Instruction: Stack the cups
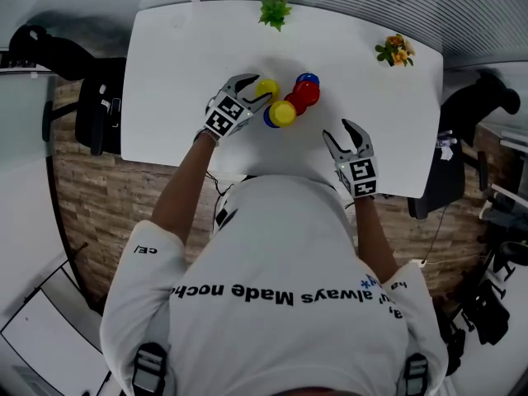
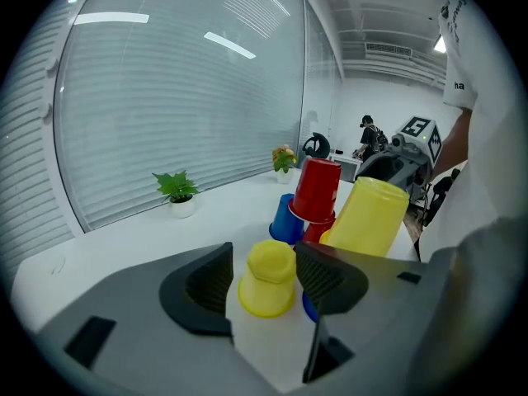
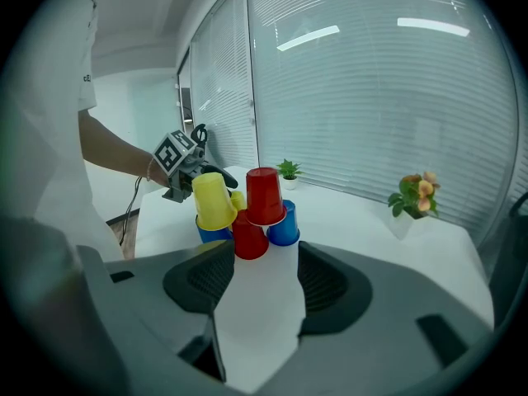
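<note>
Upside-down cups stand clustered on the white table (image 1: 181,56). A small yellow cup (image 2: 268,277) sits between the jaws of my left gripper (image 2: 264,256); the jaws stand apart on either side of it and do not press it. Beside it, a larger yellow cup (image 3: 214,200) tilts on a blue cup (image 3: 213,231). A red cup (image 3: 265,195) rests on a lower red cup (image 3: 250,236) and another blue cup (image 3: 285,229). My right gripper (image 1: 338,130) hangs open and empty, nearer the front edge, right of the cluster.
A small green plant (image 1: 274,11) stands at the table's far edge and a flower pot (image 1: 395,50) at the far right corner. Dark office chairs (image 1: 99,106) flank the table on both sides. Window blinds (image 2: 165,97) run behind it.
</note>
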A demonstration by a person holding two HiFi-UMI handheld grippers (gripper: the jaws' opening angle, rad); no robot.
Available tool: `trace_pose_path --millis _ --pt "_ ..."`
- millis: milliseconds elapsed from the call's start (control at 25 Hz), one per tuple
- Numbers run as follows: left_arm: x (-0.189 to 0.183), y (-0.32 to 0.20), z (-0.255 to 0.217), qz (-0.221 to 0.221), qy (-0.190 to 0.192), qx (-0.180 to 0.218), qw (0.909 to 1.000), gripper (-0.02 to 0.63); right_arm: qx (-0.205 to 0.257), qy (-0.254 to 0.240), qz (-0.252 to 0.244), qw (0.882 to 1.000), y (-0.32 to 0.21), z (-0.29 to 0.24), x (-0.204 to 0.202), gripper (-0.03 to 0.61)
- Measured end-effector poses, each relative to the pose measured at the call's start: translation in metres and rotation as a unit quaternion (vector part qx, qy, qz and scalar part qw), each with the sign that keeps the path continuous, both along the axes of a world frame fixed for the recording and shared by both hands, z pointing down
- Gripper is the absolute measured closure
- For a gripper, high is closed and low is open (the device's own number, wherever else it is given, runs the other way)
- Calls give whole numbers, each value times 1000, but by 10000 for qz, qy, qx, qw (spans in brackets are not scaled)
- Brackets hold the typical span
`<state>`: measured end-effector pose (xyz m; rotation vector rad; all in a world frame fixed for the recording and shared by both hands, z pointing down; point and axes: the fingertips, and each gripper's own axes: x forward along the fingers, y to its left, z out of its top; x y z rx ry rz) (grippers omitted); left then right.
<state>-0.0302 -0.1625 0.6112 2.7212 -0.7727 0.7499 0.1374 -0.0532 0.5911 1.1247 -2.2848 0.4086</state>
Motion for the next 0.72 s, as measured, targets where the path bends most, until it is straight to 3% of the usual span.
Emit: trace_pose_path --millis 400,720 --pt "13 3 -5 386 339 -72 9987 350 -92 38 30 9999 1 4 3 327" --pt "15 4 11 478 120 -133 9987 351 -107 18 38 9999 -2 4 -1 328"
